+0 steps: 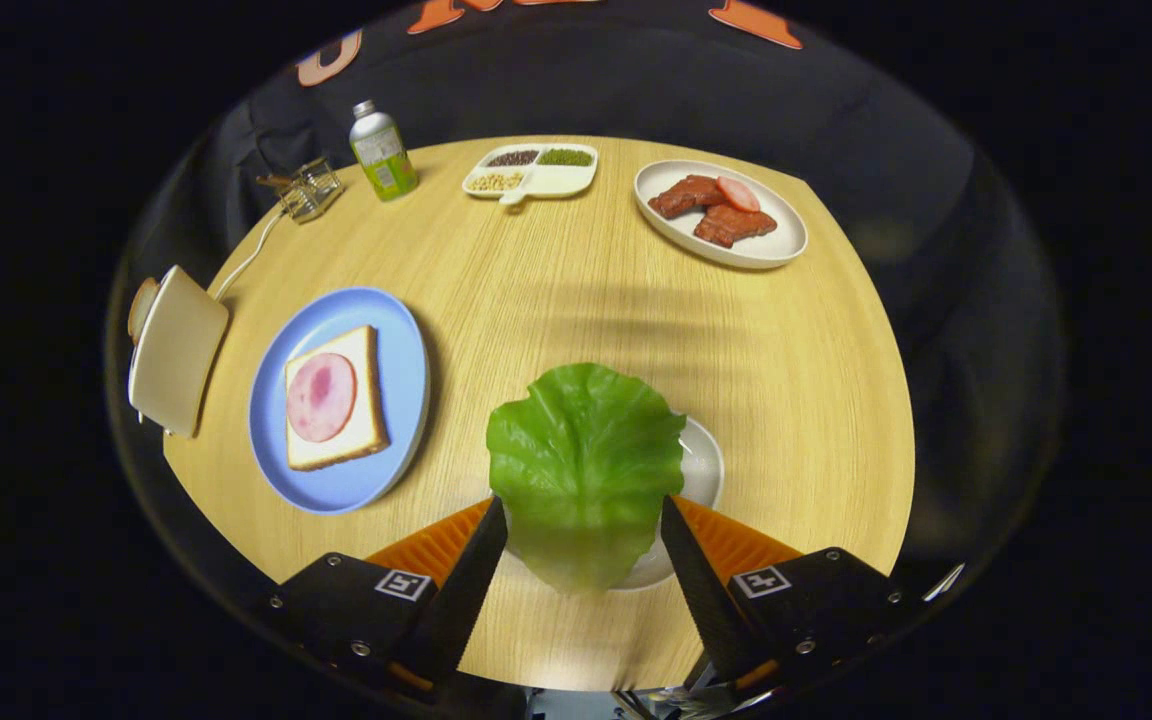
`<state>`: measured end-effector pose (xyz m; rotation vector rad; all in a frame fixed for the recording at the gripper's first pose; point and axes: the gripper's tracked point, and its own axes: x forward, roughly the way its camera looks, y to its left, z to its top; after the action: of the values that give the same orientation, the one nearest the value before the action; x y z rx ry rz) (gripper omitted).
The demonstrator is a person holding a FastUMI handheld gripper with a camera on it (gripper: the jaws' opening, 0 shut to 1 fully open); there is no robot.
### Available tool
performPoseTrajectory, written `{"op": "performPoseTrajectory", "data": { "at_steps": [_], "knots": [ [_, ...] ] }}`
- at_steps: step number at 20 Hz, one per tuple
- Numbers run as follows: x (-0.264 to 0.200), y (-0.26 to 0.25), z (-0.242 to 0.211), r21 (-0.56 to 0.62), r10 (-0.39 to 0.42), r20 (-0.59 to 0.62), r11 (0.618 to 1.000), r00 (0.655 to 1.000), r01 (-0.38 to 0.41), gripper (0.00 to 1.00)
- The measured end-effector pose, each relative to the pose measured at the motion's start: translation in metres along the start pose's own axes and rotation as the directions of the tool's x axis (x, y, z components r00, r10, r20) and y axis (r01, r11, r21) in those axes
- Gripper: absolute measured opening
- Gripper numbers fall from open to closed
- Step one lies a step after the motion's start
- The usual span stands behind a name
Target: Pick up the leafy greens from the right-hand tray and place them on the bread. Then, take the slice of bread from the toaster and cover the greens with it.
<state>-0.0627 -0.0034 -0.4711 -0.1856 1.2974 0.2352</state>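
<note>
Where the round wooden table (pixel 556 300) curves away on the left, a cream toaster (pixel 174 350) with rounded corners is seen, a slice of bread (pixel 141 305) poking from its slot and a white cord trailing off behind it. Just beside it a smooth blue plate (pixel 336 480) is set, carrying a square slice of bread (pixel 361 400) topped with a round pink slice of ham (pixel 321 396). Further right, the crinkled, veined lettuce leaf (pixel 581 460) is seen between the fingers of the gripper (pixel 583 515), above a glossy white tray (pixel 701 470). The fingers are spread, flanking the leaf's lower edges; whether both press on it cannot be told. Beyond, near the far rim, an oval white dish (pixel 776 245) of ribbed brown meat is placed.
</note>
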Motion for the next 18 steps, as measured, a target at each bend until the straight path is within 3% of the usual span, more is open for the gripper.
{"op": "performPoseTrajectory", "data": {
  "at_steps": [5, 10, 13, 15, 16, 18],
  "knots": [
    [0.023, -0.002, -0.001, -0.056, -0.025, -0.046, 0.998, 0.999, 0.022, 0.94],
    [0.036, -0.001, -0.007, -0.066, -0.052, -0.089, 0.997, 0.995, 0.047, 0.83],
    [0.038, 0.003, -0.011, -0.021, -0.027, -0.119, 0.999, 0.993, 0.025, 0.79],
    [0.038, 0.006, -0.014, 0.081, 0.017, -0.147, 0.997, 0.989, -0.005, 0.69],
    [0.039, 0.003, -0.013, 0.112, 0.017, -0.15, 0.994, 0.989, -0.001, 0.59],
    [0.039, 0.0, -0.014, 0.122, 0.016, -0.154, 0.992, 0.988, 0.003, 0.5]
  ]
}}
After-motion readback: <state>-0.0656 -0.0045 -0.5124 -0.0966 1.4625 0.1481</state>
